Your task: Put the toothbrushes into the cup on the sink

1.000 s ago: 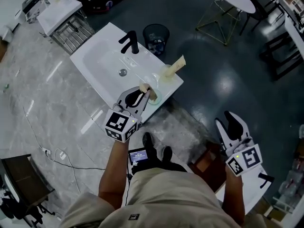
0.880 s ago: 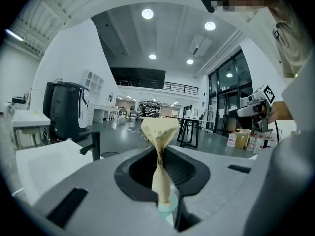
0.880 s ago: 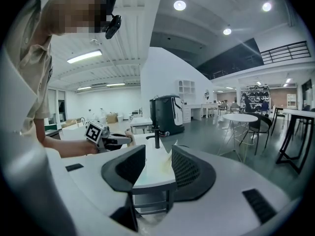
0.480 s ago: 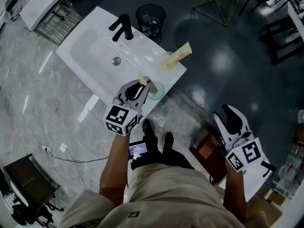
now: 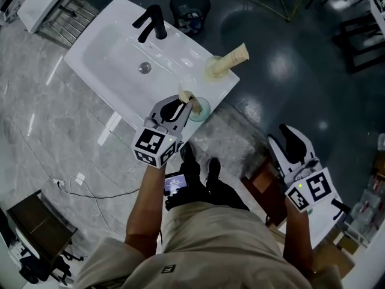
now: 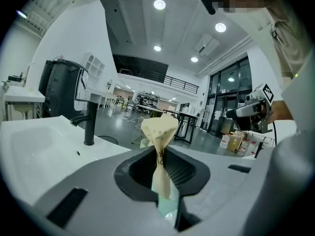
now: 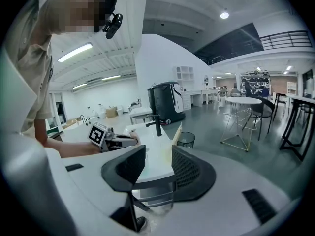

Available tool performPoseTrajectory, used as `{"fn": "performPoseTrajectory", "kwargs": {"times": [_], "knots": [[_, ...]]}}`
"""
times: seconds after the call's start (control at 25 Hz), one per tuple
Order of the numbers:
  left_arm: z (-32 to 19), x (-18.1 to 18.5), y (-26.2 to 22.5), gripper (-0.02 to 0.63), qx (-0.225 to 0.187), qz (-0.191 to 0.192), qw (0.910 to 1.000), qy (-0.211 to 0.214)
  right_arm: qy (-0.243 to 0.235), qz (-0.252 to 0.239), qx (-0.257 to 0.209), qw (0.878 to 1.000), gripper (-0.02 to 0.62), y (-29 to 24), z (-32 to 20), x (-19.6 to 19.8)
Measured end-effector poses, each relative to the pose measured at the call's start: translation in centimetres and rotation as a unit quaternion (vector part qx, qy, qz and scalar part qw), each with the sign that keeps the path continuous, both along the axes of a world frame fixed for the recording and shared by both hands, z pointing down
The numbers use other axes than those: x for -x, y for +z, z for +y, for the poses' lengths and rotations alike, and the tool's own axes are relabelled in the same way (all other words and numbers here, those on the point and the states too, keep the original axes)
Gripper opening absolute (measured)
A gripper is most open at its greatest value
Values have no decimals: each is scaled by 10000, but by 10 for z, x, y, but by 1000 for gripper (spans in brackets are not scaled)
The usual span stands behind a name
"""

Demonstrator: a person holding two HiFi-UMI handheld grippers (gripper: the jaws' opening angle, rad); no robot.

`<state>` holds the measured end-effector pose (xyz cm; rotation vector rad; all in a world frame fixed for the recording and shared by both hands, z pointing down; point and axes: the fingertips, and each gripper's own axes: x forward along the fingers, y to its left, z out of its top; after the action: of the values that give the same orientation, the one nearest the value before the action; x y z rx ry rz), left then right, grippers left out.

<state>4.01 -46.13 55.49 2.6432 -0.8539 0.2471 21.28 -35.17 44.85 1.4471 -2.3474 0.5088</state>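
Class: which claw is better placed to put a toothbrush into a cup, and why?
Left. The left claw is shut on the beige paper-wrapped toothbrush, right beside the clear greenish cup on the white sink; the right claw is open, empty, off over the floor.

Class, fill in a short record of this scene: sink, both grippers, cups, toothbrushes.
Sink: white, black faucet at back
Left gripper: shut on a paper-wrapped toothbrush
Right gripper: open, empty, off to the sink's side
Front cup: greenish, beside left gripper's tip
Corner cup: holds second wrapped toothbrush, tilted
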Motion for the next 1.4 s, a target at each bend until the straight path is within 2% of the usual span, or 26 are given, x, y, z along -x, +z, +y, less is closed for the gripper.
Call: {"fn": "performPoseTrajectory", "kwargs": {"times": [0.48,0.84,1.04,1.24,1.4], "knots": [[13,-6,5,49,-106,-96,9997,188,-141,-78,-22,9999,164,-1,3,-3],[25,7,-7,86,-308,-396,9987,-66,-349,-135,-189,9991,164,-17,17,2],[40,5,-6,141,-298,-594,9977,93,-457,-140,-297,9984,164,-27,30,5],[38,18,-16,188,-410,-556,9971,-305,-538,-121,-366,9978,164,-34,45,6],[41,30,-22,218,-467,-543,9965,-441,-557,-97,-410,9976,164,-40,55,6]]}}
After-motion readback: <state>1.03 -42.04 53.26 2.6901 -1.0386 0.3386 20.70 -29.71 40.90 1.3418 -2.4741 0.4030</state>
